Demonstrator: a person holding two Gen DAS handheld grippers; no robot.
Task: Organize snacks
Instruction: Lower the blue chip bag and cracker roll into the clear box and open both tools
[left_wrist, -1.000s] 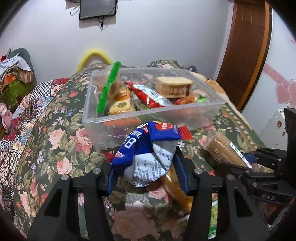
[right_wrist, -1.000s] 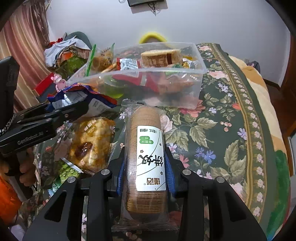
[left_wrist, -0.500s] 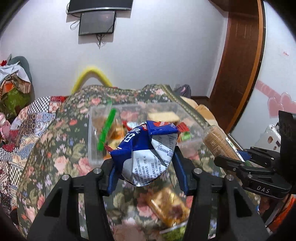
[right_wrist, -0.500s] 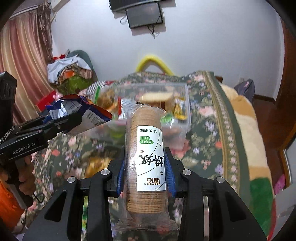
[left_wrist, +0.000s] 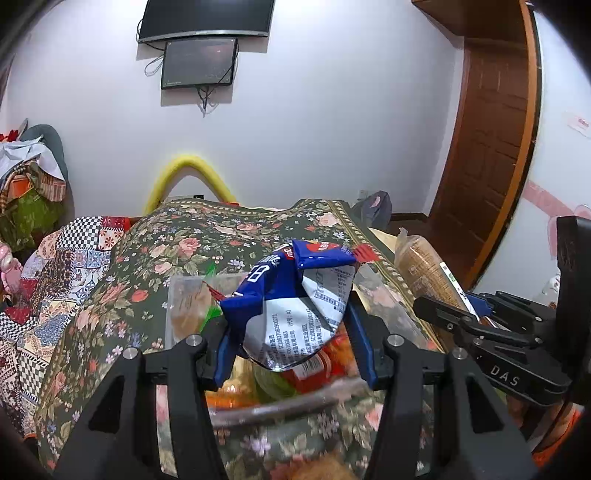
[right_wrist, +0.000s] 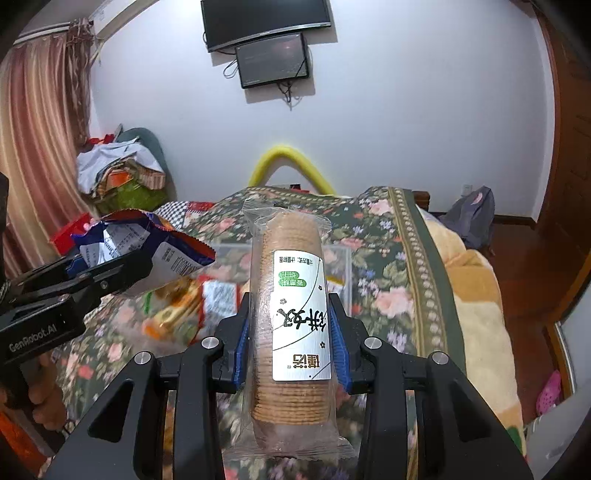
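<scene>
Both grippers have lifted off the bed and now hang over the bin (left_wrist: 177, 295), left gripper (left_wrist: 291, 332) clamping a blue bag (left_wrist: 291, 314), right gripper (right_wrist: 291, 332) clamping a cracker sleeve (right_wrist: 291, 295), seemingly ready to drop.

The left gripper (left_wrist: 291, 343) is matte black plastic with blue finger pads (left_wrist: 364, 347) and round silver screw heads; white "GenRobot.AI" lettering marks its side at 9 o'clock in the right wrist view. The right gripper (right_wrist: 291, 343) matches it, black with ribbed blue pads, its flank lettered "DAS". Bare skin of the left hand (right_wrist: 40, 391) shows at 8 o'clock.
</scene>
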